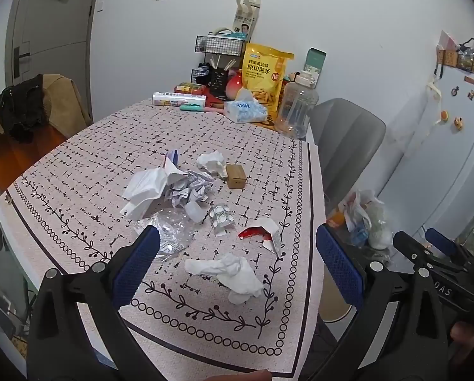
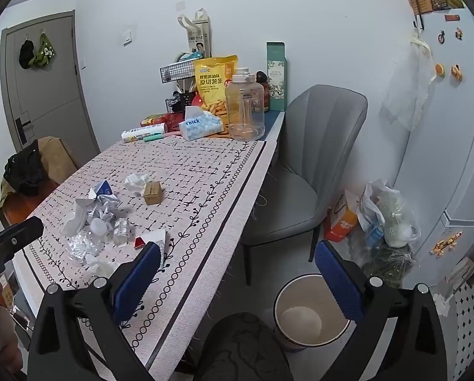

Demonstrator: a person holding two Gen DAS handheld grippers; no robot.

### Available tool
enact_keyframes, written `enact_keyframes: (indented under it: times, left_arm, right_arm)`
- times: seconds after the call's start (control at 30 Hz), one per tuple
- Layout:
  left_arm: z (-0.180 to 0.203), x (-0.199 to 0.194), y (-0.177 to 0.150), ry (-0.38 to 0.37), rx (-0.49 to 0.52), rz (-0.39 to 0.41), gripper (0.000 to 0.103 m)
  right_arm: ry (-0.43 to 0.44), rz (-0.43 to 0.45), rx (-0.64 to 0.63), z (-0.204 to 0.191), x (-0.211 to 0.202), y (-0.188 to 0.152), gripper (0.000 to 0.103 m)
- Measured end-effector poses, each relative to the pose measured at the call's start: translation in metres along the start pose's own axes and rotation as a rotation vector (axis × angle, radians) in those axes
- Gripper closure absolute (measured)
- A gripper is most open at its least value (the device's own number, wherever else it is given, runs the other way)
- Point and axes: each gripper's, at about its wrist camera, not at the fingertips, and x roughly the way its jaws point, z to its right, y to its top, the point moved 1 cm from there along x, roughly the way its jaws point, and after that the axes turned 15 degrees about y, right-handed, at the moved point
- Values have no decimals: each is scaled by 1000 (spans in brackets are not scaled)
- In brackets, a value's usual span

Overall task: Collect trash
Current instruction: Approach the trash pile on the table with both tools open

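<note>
Trash (image 1: pixel 180 190) lies scattered on the near half of the desk (image 1: pixel 110 146), on a pale patterned cloth.

- Middle of the heap: crumpled white paper (image 1: pixel 148 187) and a wad of printed paper (image 1: pixel 192 187), touching.
- Just behind them: a tissue ball (image 1: pixel 210 162) beside a small brown box (image 1: pixel 236 176).
- Nearer the edge: clear crinkled plastic (image 1: pixel 170 228), a small white cap (image 1: pixel 194 211), a blister pack (image 1: pixel 221 217), a red-and-white wrapper (image 1: pixel 262 231).
- Closest: a loose white tissue (image 1: pixel 230 273), apart from the rest.

Left tool (image 1: pixel 237 263): blue pads spread wide, nothing between them, hanging above the near desk edge, tilted down at the heap. The white tissue sits in the gap as seen from the left wrist; no contact visible.

Right tool (image 2: pixel 237 282): pads also spread wide, empty. It hangs off the desk's right side, its left pad over the cloth border, its right pad over the floor.

- Bin (image 2: pixel 306 311) on the floor just right of the desk, open, pale inside.
- Grey chair (image 2: pixel 310 165) behind the bin, drawn up to the desk.
- Bags (image 2: pixel 386 216) on the floor by a white fridge (image 2: pixel 452 127).
- Far end of desk: tissue box (image 2: pixel 200 125), clear jug (image 2: pixel 245 108), yellow snack bag (image 2: pixel 214 82), wire rack (image 2: pixel 176 73). Well apart from the trash.
</note>
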Motion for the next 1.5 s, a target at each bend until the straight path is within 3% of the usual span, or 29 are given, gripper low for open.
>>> enact_keyframes:
  times: [0.5,1.23,1.5]
  left_arm:
    - [-26,-3,9,-20,-3,-5,5]
    - [-19,6,-3,-1,-37,-10,5]
    - [-23,5,-3,0,-51,1,5]
  right_arm:
    - [-6,-14,0,-6,3,2,8]
    - [-11,-28,3,-7,18,1,8]
    - [-9,6,6,-5,10,5,8]
